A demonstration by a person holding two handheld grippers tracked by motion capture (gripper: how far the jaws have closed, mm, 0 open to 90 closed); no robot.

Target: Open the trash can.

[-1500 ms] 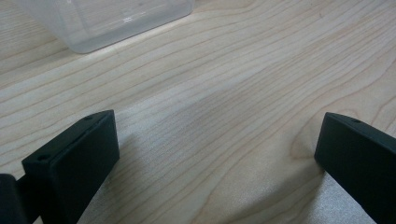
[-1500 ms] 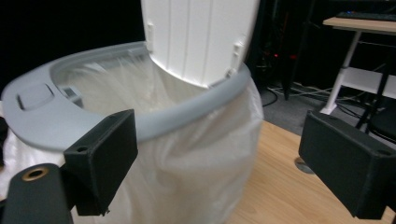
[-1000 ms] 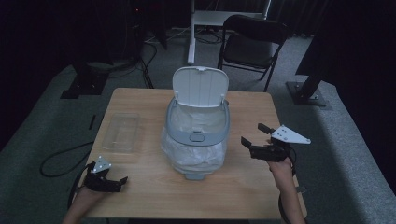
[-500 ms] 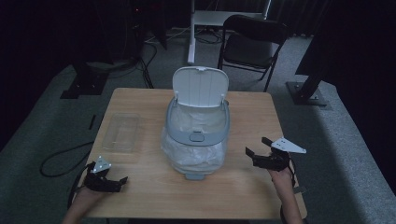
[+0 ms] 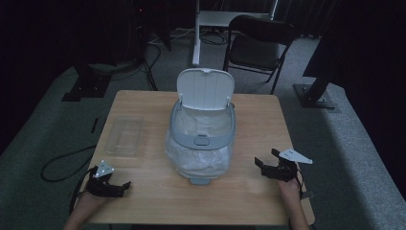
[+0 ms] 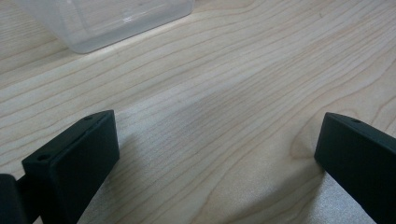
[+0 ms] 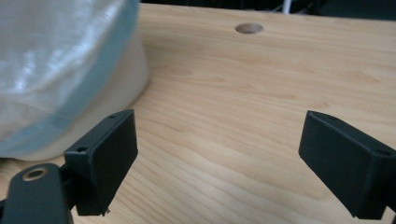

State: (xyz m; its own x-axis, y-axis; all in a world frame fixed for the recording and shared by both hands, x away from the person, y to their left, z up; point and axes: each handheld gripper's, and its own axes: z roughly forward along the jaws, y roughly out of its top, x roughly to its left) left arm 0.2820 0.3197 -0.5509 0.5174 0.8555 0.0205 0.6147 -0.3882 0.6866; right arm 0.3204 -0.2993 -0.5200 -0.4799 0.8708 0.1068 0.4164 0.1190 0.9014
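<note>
Grey-rimmed white plastic bin (image 5: pixel 201 139) with clear liner bag, hinged lid raised, stands mid wooden table (image 5: pixel 249 201). Left gripper (image 5: pixel 115 188) low at near left corner, jaws spread wide, empty. Right gripper (image 5: pixel 268 168) near right edge, jaws spread, empty, beside bin. Clear rectangular plastic tray (image 5: pixel 124 135) left of bin.

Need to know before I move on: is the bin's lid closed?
No, in the high view the white lid stands raised at the back of the bin, leaving the bag-lined opening uncovered.
</note>
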